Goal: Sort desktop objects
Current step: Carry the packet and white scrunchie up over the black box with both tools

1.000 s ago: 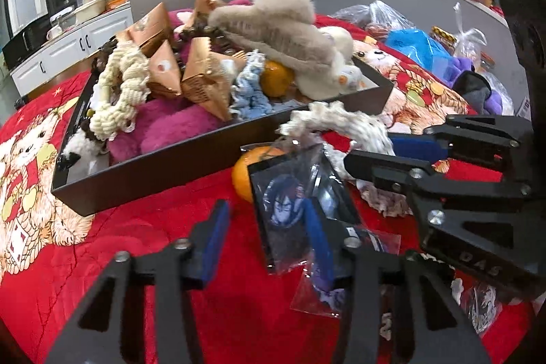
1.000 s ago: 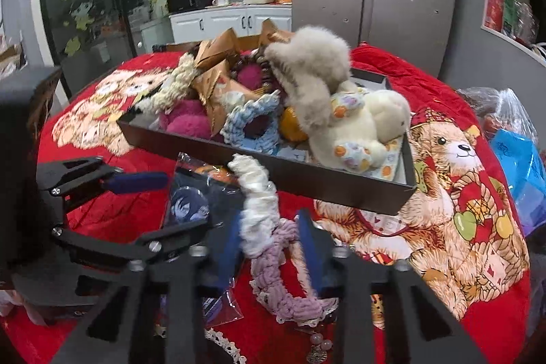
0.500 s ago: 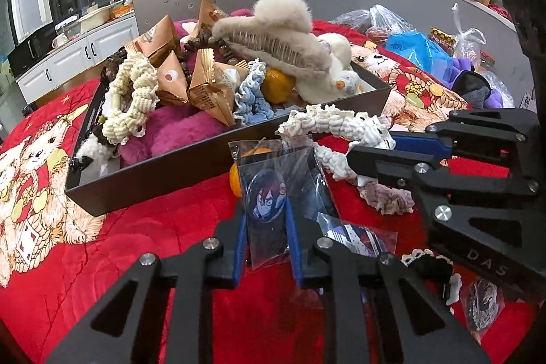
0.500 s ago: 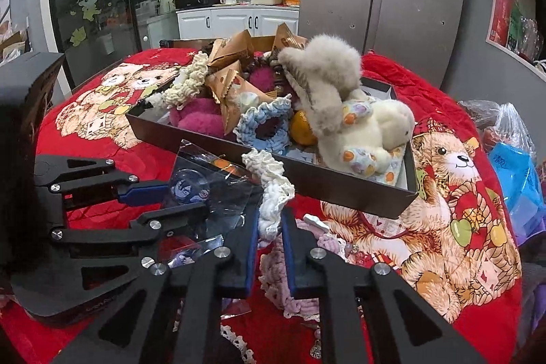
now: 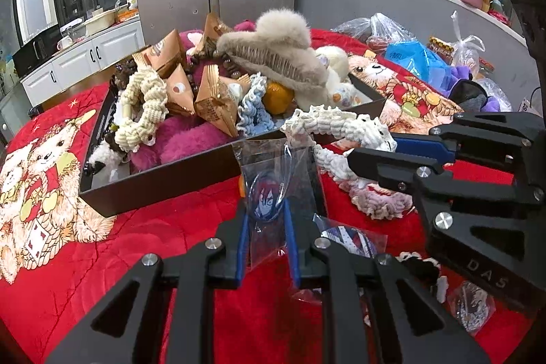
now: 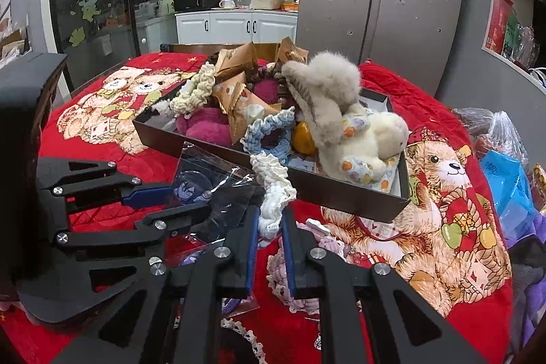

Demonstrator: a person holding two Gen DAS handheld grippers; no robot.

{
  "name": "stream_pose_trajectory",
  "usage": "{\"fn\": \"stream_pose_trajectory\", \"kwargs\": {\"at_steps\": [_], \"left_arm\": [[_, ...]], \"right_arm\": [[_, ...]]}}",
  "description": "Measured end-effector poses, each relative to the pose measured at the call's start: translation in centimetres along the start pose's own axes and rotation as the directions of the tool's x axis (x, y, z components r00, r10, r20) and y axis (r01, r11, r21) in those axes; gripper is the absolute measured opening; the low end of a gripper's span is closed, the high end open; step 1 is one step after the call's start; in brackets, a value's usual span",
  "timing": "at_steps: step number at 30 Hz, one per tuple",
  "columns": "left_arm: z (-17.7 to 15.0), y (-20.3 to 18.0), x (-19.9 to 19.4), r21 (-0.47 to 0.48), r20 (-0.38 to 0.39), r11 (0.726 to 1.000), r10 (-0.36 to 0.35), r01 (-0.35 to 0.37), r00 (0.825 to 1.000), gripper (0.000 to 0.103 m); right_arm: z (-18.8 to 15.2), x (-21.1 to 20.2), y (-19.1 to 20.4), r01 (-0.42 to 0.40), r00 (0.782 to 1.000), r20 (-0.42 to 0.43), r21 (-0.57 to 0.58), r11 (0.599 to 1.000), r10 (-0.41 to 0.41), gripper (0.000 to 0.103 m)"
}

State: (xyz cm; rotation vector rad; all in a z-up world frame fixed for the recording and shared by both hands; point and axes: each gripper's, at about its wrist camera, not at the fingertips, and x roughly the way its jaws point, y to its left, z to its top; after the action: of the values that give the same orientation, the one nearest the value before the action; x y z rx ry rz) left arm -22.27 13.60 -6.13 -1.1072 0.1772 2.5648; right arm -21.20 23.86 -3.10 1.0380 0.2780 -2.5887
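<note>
My left gripper (image 5: 266, 220) is shut on a clear packet with an anime badge (image 5: 269, 196) and holds it up in front of the dark tray (image 5: 170, 183). My right gripper (image 6: 269, 224) is shut on a white crocheted scrunchie (image 6: 274, 190), lifted near the tray's front wall (image 6: 341, 193). The scrunchie also shows in the left wrist view (image 5: 338, 123), and the badge packet in the right wrist view (image 6: 194, 186). The tray is heaped with a fluffy beige hair claw (image 5: 273, 53), snack packets (image 5: 215, 97), scrunchies, an orange and a plush toy (image 6: 368, 142).
A red bear-print cloth (image 5: 68, 244) covers the table. A pink scrunchie (image 5: 378, 200), more badge packets (image 5: 344, 237) and lace pieces lie before the tray. Plastic bags (image 5: 416, 63) crowd the right side. A fridge (image 6: 375, 5) stands behind.
Both grippers closed from open, the left on the badge packet, the right on the white scrunchie, and both have lifted their items up off the cloth toward the tray.
</note>
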Motion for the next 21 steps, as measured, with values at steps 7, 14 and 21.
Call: {"fn": "stream_pose_trajectory", "kwargs": {"at_steps": [7, 14, 21], "left_arm": [[0.8, -0.2, -2.2, -0.004, 0.036, 1.0, 0.018, -0.018, 0.999, 0.016], [1.6, 0.4, -5.1, -0.02, 0.076, 0.999, 0.036, -0.035, 0.996, 0.016], [2.3, 1.2, -8.1, -0.026, 0.119, 0.997, 0.073, -0.07, 0.99, 0.016]], "right_arm": [[0.8, -2.2, 0.9, 0.019, 0.999, 0.046, -0.016, 1.0, -0.018, 0.014], [2.2, -4.4, 2.2, 0.018, 0.996, 0.089, -0.029, 0.999, -0.015, 0.014], [3.8, -6.4, 3.7, 0.02, 0.992, 0.124, -0.031, 0.999, -0.016, 0.014]]}}
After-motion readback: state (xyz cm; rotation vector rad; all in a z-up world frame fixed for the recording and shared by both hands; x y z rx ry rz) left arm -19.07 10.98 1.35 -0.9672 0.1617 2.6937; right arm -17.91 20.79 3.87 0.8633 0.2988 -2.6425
